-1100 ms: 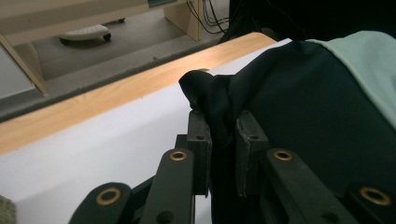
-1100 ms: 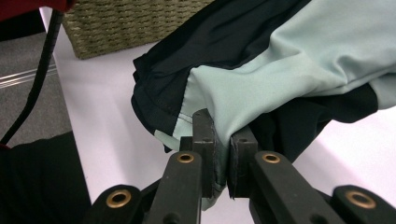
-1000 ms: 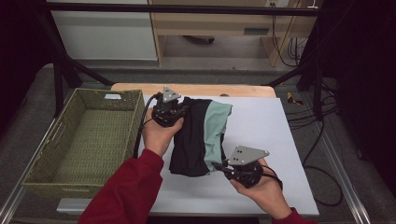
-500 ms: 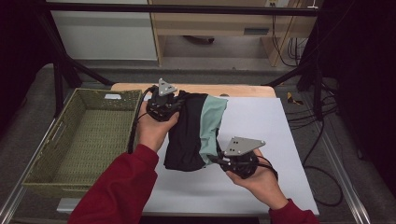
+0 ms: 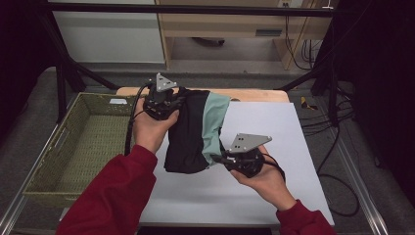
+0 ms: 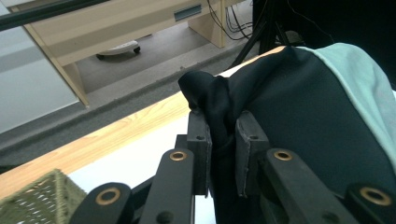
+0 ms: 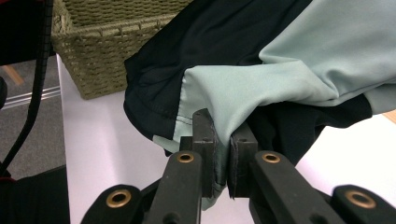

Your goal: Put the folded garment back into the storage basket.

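We saw the left gripper [image 5: 169, 104] clamped on the black-and-mint garment [image 5: 195, 129] at its far corner, the right gripper [image 5: 229, 159] pinching its near mint edge, cloth slung between them above the table [image 5: 274, 147], beside the basket [image 5: 73, 147].

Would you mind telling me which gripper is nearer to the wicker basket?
Left. The left gripper holds the garment just beside the wicker basket; the right gripper grips the garment's opposite end, farther across the table.
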{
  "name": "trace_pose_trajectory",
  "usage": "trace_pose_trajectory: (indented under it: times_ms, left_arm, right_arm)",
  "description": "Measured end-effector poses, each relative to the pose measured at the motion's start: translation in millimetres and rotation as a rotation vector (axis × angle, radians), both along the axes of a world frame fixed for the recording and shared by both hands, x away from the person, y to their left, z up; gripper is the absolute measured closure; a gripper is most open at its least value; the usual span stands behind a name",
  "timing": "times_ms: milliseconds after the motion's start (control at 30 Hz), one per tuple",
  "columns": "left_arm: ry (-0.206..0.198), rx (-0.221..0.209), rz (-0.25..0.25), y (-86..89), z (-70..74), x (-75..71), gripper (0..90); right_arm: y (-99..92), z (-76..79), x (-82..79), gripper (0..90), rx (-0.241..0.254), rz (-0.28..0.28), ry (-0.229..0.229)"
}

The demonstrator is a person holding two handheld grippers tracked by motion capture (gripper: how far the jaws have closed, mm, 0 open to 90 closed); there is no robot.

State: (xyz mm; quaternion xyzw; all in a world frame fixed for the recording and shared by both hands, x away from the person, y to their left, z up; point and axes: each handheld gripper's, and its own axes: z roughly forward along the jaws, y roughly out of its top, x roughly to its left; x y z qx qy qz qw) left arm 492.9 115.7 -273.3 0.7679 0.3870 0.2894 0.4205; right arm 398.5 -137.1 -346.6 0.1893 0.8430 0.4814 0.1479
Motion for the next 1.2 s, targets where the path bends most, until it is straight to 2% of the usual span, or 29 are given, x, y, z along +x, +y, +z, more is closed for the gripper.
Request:
trace_pose_trajectory:
  times_ms: [433,733,967,1100,1200]
  left_arm:
    - [-0.016,-0.004,0.038,26.5,12.1,1.7,78.6]
    - [0.002,-0.055,0.078,59.9,18.9,3.7,78.5]
    - [-0.004,-0.038,0.101,78.4,25.5,3.0,78.5]
    - [0.001,-0.033,0.115,88.9,24.7,5.0,78.6]
    - [0.011,-0.048,0.122,98.8,20.7,7.0,78.5]
  right_arm:
    - [21.2,10.5,12.6,84.5,0.014,0.042,-0.001]
    - [44.2,16.9,24.5,84.5,0.025,0.076,-0.007]
    - [61.4,22.2,33.5,84.5,0.039,0.098,-0.011]
    - [72.4,24.2,37.0,84.5,0.049,0.115,-0.012]
    - [80.2,24.1,39.2,84.4,0.056,0.13,-0.018]
